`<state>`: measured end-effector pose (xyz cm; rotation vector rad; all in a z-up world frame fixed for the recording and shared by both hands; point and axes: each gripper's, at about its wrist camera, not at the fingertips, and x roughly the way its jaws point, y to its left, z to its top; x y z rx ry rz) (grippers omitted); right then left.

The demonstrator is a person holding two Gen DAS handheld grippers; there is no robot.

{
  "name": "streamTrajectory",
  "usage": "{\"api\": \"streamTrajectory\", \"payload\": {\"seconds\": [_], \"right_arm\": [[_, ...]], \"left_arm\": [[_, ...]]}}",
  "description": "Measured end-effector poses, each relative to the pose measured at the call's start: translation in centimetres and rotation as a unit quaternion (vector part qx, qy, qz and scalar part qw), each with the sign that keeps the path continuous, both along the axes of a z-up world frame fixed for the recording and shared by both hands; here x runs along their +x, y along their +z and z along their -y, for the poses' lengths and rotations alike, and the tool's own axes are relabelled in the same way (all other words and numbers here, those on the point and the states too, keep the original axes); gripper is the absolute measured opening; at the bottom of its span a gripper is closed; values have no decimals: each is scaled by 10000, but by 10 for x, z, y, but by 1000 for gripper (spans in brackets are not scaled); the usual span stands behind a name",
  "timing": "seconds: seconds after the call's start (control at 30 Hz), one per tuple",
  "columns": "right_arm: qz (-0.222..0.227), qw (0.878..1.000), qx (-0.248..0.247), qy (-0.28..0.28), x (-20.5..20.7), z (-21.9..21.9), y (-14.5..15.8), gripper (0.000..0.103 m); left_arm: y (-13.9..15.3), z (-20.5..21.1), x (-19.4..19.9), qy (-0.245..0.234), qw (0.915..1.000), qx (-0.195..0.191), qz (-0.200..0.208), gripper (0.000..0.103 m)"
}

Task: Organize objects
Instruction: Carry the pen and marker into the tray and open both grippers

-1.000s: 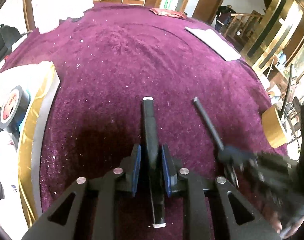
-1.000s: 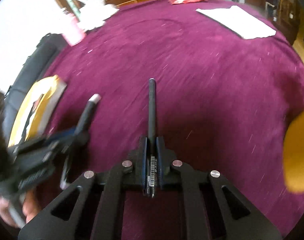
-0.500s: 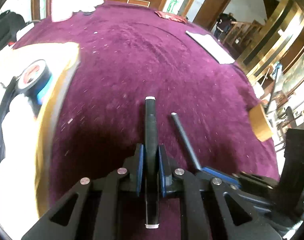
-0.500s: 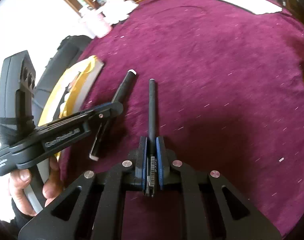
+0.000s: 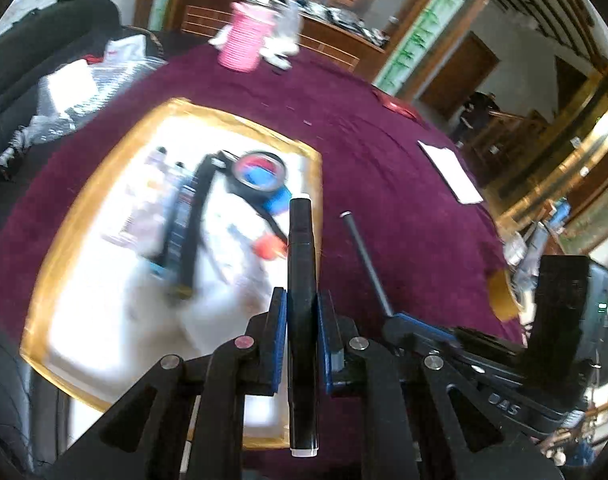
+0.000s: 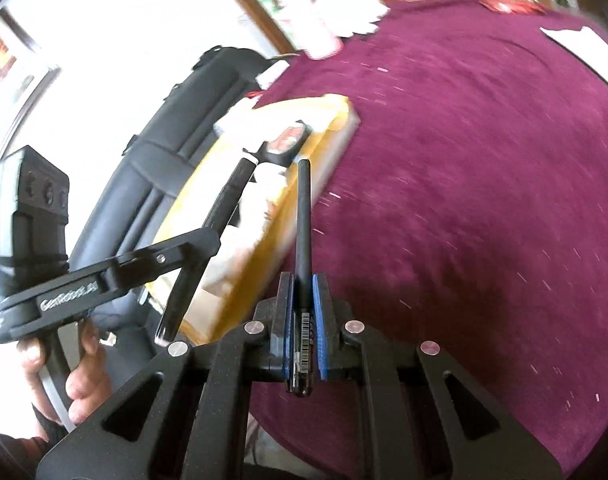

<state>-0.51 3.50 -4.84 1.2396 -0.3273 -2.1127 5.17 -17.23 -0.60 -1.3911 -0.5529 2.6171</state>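
My left gripper point(image 5: 301, 312) is shut on a thick black marker point(image 5: 301, 248) with white ends, held above the right edge of a gold-rimmed white tray point(image 5: 176, 106). The tray holds a roll of black tape point(image 5: 260, 178), a long dark strap and several blurred small items. My right gripper point(image 6: 302, 300) is shut on a thin black pen point(image 6: 304, 216) that points toward the tray's near corner point(image 6: 335, 120). The left gripper point(image 6: 192, 248) with its marker point(image 6: 232, 192) shows in the right wrist view, over the tray. The pen point(image 5: 365, 256) also shows in the left wrist view.
A purple cloth point(image 5: 383, 184) covers the round table. A pink ribbed cup point(image 5: 246, 42) and white items stand at the far edge. A white paper point(image 5: 449, 170) lies to the right, a yellow object point(image 5: 501, 294) at the right edge. A black bag point(image 6: 152, 152) lies left of the tray.
Both grippers have swung left toward the tray, each keeping its grip. The tray now fills the left wrist view, and the marker is over its right edge.
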Motion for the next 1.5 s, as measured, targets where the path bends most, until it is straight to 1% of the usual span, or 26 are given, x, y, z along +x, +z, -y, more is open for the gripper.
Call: {"api": "streamTrajectory", "payload": {"seconds": [0.17,0.27,0.37,0.47,0.67,0.73,0.8,0.9,0.93,0.97,1.0,1.03,1.07,1.1,1.13,1.17,1.2,1.3,1.33,1.37,1.43,1.5], "right_arm": [[-221,9992,185,288,-17,51,12,9],[-287,9984,334,345,-29,74,12,9],[-193,9982,404,409,-43,90,7,10],[-171,9972,601,411,-55,101,-1,10],[-129,9957,812,427,-69,117,-12,10],[-201,9948,914,391,-69,118,-13,10],[-161,9949,888,440,-71,118,-16,10],[-102,9948,909,454,-75,120,-21,10],[-123,9946,919,475,-74,121,-21,10],[-147,9946,924,458,-72,120,-20,12],[-202,9947,898,451,-70,119,-19,19],[-293,9945,892,455,-66,117,-15,27],[-415,9940,910,440,-61,114,-11,35],[-533,9938,895,393,-53,110,-6,41],[-588,9937,891,348,-47,106,-2,45],[-624,9944,779,360,-40,100,2,48],[-628,9949,698,357,-33,95,4,48],[-710,9945,726,267,-15,85,9,48],[-719,9944,727,267,-12,83,9,48],[-727,9945,715,257,-8,81,10,48],[-715,9947,684,282,-3,77,11,48],[-744,9945,685,263,0,73,12,48]], "left_arm": [[-11,27,-26,232,9995,-198,34,13],[-20,39,-35,261,9994,-191,118,13],[-31,40,-47,279,9991,-240,201,13],[-38,48,-53,349,9986,-283,262,13],[-45,56,-62,389,9983,-296,314,13],[-45,55,-62,373,9982,-369,293,13],[-44,54,-62,368,9981,-420,266,14],[-42,49,-58,434,9969,-646,141,15],[-41,47,-55,465,9959,-762,113,18],[-39,45,-53,471,9953,-844,77,24],[-35,42,-48,489,9941,-964,-27,37],[-30,39,-43,549,9925,-1079,-151,57],[-24,36,-37,646,9896,-1250,-311,68],[-16,31,-29,759,9847,-1480,-524,80],[-8,25,-20,863,9785,-1722,-733,80],[-2,22,-14,900,9750,-1861,-818,80],[1,19,-11,902,9738,-1913,-838,80],[5,9,-7,841,9756,-1883,-759,80],[6,6,-7,805,9757,-1914,-704,82],[6,2,-8,825,9745,-1983,-655,82],[7,-6,-4,839,9708,-2120,-740,82],[7,-10,-5,775,9720,-2110,-683,82]]}}
